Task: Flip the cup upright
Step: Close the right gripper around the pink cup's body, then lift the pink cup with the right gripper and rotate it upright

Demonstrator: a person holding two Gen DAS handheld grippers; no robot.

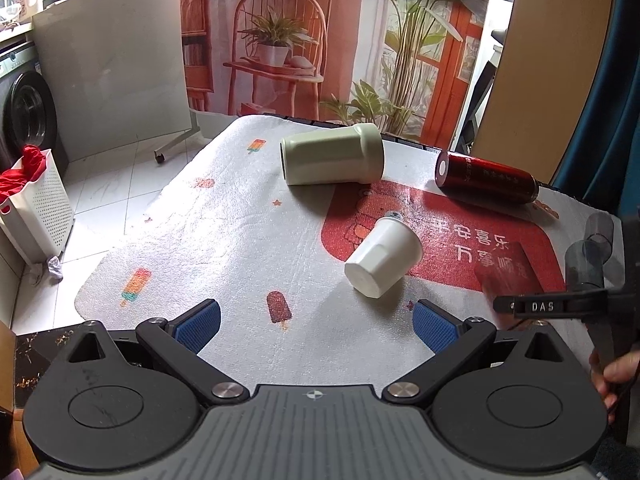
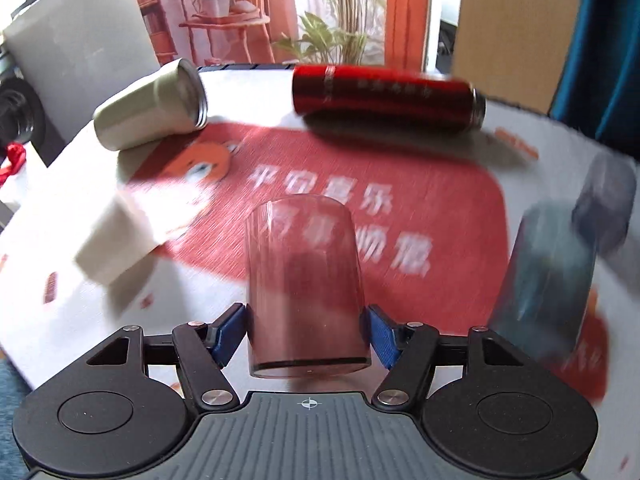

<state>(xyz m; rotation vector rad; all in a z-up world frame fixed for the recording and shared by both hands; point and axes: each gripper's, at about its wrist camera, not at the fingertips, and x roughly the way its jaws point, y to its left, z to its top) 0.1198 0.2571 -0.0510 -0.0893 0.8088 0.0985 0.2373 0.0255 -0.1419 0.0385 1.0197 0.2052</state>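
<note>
My right gripper point(image 2: 306, 334) had its jaws pinching a clear tumbler point(image 2: 306, 288), blue pads point(image 2: 382, 336) pressed on either side near its lower end, the glass pointing away from me over the red panel of the mat point(image 2: 460, 200). The right wrist view was smeared with motion blur, so I couldn't tell whether the tumbler was touching the surface or lifted off it. My left gripper point(image 1: 316, 328) hung near the front of the mat, jaws spread wide, holding nothing.

The rest of the job lay waiting: the white cup point(image 1: 382, 256) on its side, the green mug point(image 1: 332, 156) tipped over behind it, and the red flask point(image 1: 486, 178) lying farther back to the right. Two grey cups point(image 2: 560, 264) sat at the right, too blurred to read their pose.

My worry was the grip. Smooth glass held low between two pads could pivot or slip during a fast turn, and I judged a swing could clip those grey cups close by.

Writing: "DAS" point(image 1: 542, 306) on a black tag in the left wrist view, and white Chinese characters on the mat, partly legible as 平安喜乐 point(image 1: 472, 238). Gold script on the flask was too small to read.
</note>
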